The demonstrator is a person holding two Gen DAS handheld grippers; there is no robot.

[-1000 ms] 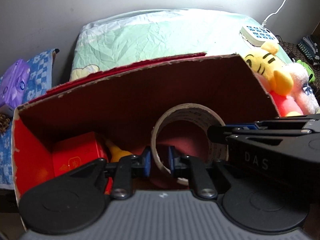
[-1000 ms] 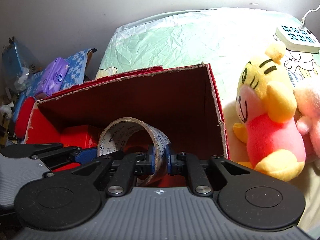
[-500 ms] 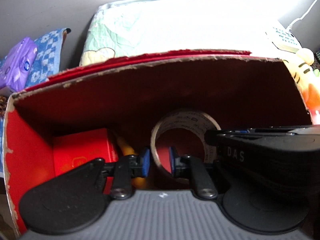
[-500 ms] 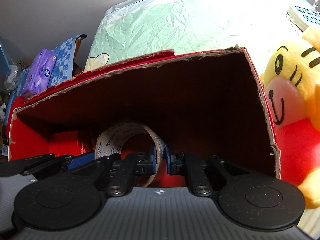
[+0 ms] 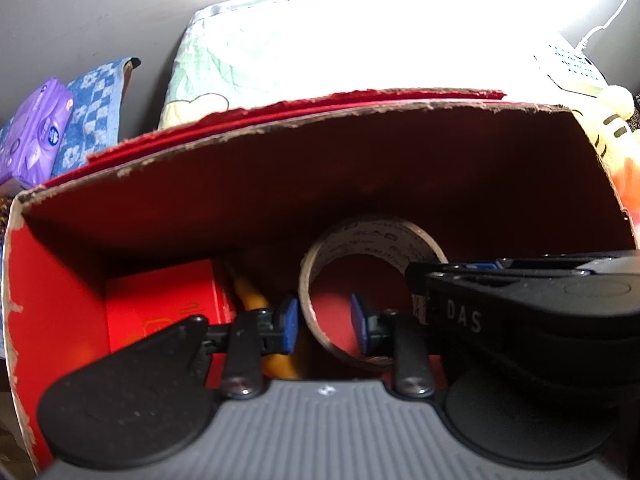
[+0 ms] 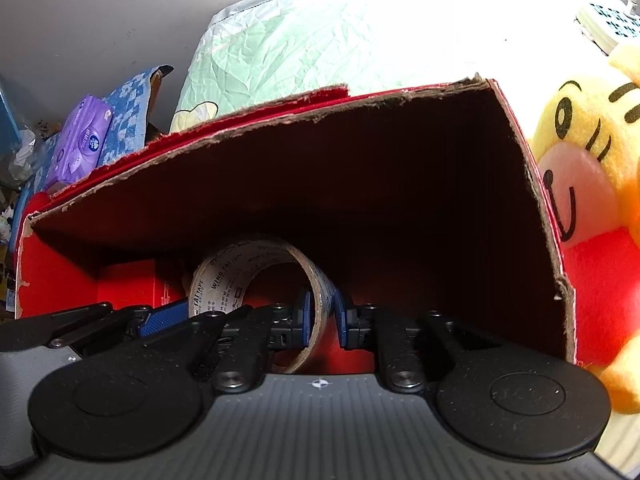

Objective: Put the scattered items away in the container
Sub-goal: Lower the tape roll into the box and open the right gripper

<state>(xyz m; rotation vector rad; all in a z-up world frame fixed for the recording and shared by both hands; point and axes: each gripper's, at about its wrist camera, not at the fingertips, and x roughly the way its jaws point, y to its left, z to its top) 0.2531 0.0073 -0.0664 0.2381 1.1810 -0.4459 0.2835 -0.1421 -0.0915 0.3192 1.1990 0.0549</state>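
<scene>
A roll of tape (image 5: 372,236) stands on edge inside the red cardboard box (image 5: 360,168), low near its floor. My right gripper (image 6: 323,316) is shut on the right side of the tape roll (image 6: 240,264), with the wall of the roll pinched between the blue pads. My left gripper (image 5: 325,322) is open; the roll's left wall passes between its spread fingers without being clamped. Further left in the box (image 6: 360,168) lie a small red carton (image 5: 160,300) and a yellow item (image 5: 252,296), partly hidden.
A yellow and red plush toy (image 6: 592,140) leans against the box's right wall. Behind the box lies a pale green pillow (image 6: 320,40). A purple tissue pack (image 6: 82,140) sits on blue checked cloth at left. A white power strip (image 5: 568,60) is at far right.
Both grippers have sunk deeper into the box with the tape roll. The left gripper's fingers, shut on the roll's rim a second ago, have spread apart.
</scene>
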